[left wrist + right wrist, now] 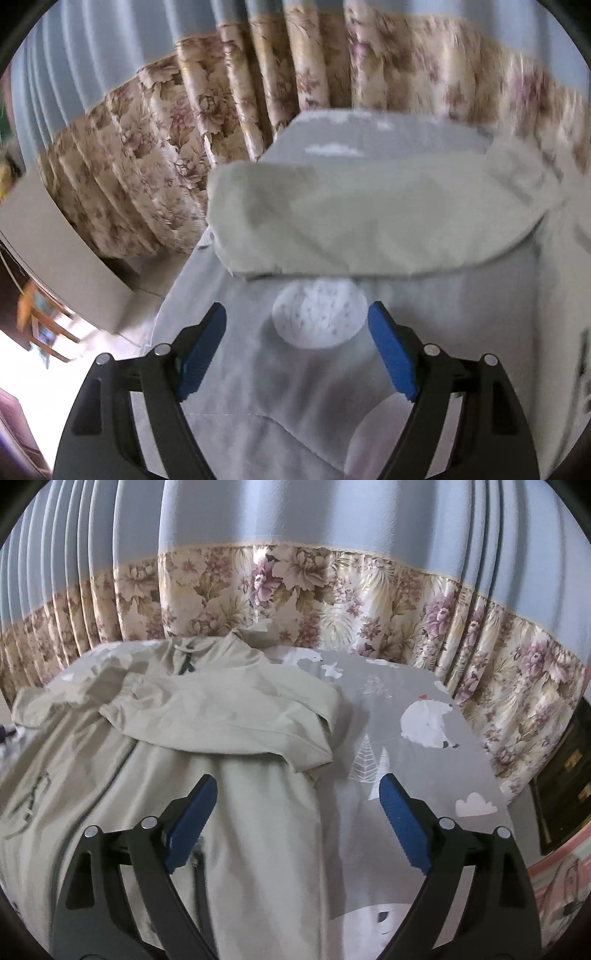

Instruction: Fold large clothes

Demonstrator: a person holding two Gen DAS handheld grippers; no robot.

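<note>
One grey printed bed sheet (pixel 406 794) is spreading beneath both your claws, carrying white polar bears, white trees and a white cloud; two bears are showing in the right wrist view, one beyond your right claw's right finger and one low between its fingers. One long pleated curtain (pixel 295 590), pale blue above with a beige floral band below, is hanging behind the bed, past the far end of both claws.

One large pale beige jacket (pixel 221 716) is lying on the sheet. In the right wrist view its body is running under and ahead of your right claw's left finger, with a dark zipper line just beside that finger, and one sleeve is lying folded across the chest ahead of the fingertips. In the left wrist view a folded band of the same jacket (pixel 369 218) is lying crosswise just ahead of your left claw, not touching it.

Your left claw (pixel 297 325) is standing spread, its two blue pads (pixel 203 350) gripping nothing, with only a white patterned circle on the sheet between them. Your right claw (pixel 298 797) is also standing spread wide, its two blue pads (pixel 192 819) empty, straddling the jacket's edge and the bare sheet.
</note>
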